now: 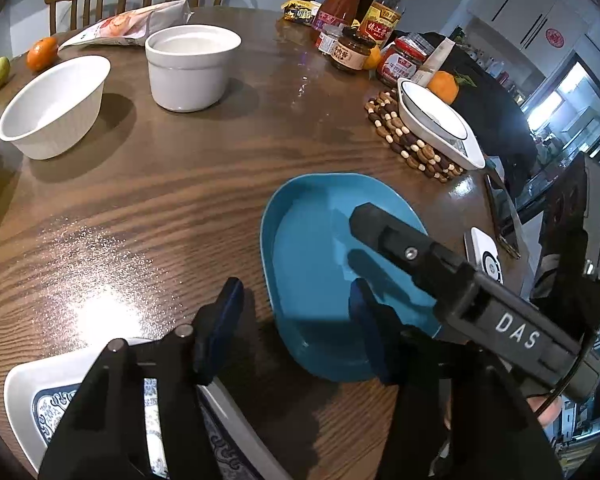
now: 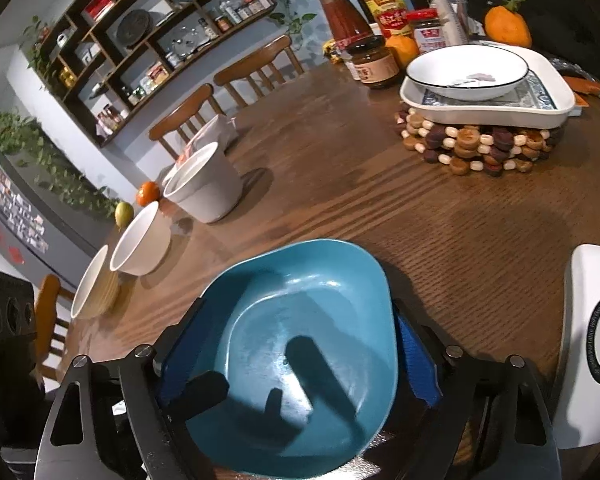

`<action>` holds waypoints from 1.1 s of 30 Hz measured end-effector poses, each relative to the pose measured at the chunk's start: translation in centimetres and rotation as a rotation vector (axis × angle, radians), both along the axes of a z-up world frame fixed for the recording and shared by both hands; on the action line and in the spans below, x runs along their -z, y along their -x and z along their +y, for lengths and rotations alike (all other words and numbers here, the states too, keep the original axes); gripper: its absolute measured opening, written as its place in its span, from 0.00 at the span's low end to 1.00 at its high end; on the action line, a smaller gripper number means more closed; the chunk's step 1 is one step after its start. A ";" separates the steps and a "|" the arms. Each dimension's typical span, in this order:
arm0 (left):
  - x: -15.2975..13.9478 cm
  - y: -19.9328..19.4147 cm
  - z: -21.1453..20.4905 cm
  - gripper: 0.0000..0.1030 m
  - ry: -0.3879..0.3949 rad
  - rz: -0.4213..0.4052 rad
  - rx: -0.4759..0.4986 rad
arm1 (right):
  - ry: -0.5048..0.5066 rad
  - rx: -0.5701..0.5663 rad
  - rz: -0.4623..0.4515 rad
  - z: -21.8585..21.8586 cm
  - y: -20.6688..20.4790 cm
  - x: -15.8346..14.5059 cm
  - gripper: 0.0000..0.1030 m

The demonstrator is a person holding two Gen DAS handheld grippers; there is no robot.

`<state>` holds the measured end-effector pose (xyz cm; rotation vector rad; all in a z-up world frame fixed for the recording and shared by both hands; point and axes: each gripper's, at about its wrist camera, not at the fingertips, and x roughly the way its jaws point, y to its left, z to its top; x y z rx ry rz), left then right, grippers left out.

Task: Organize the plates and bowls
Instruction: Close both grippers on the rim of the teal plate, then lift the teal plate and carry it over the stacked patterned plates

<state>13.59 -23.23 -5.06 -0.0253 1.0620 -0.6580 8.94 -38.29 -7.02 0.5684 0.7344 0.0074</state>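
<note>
Straddling the near rim of the teal plate (image 1: 312,240) with the left gripper (image 1: 294,320): one finger inside the well, the other outside on the table (image 1: 160,200), set fairly narrow, pads not yet pressing on the rim, nothing held

Hovering just above the same plate with the right gripper (image 2: 298,332), spread wide and empty, throwing finger shadows across the glaze; cannot tell whether touching

Judged to be at the pick-up step for this plate, lying flat near the table edge, close to a white patterned dish (image 1: 20,392)

Next, probably: pinch the rim firmly between the left pads, steady from the other side, lift level without dragging across the wood or tipping

Further out on the left, passing a white bowl (image 1: 52,108) and a straight-sided white pot (image 1: 192,68), both upright and well apart from the plate

Furthest, on the right, reaching a beaded trivet (image 2: 480,148) bearing a square white dish (image 2: 488,110) with a round black-rimmed plate (image 2: 466,68) nested in it: likely the stack to aim for
</note>
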 end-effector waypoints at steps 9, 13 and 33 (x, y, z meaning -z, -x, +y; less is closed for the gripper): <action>0.1 0.0 0.0 0.43 -0.007 0.007 0.006 | 0.010 -0.010 0.003 0.4 -0.3 0.1 0.73; 0.2 0.0 0.0 0.40 -0.019 -0.001 -0.002 | 0.038 -0.006 0.007 0.9 -0.4 0.0 0.73; -3.2 3.5 0.6 0.41 -0.042 -0.182 0.023 | 0.073 0.025 -0.063 2.1 2.2 -2.7 0.73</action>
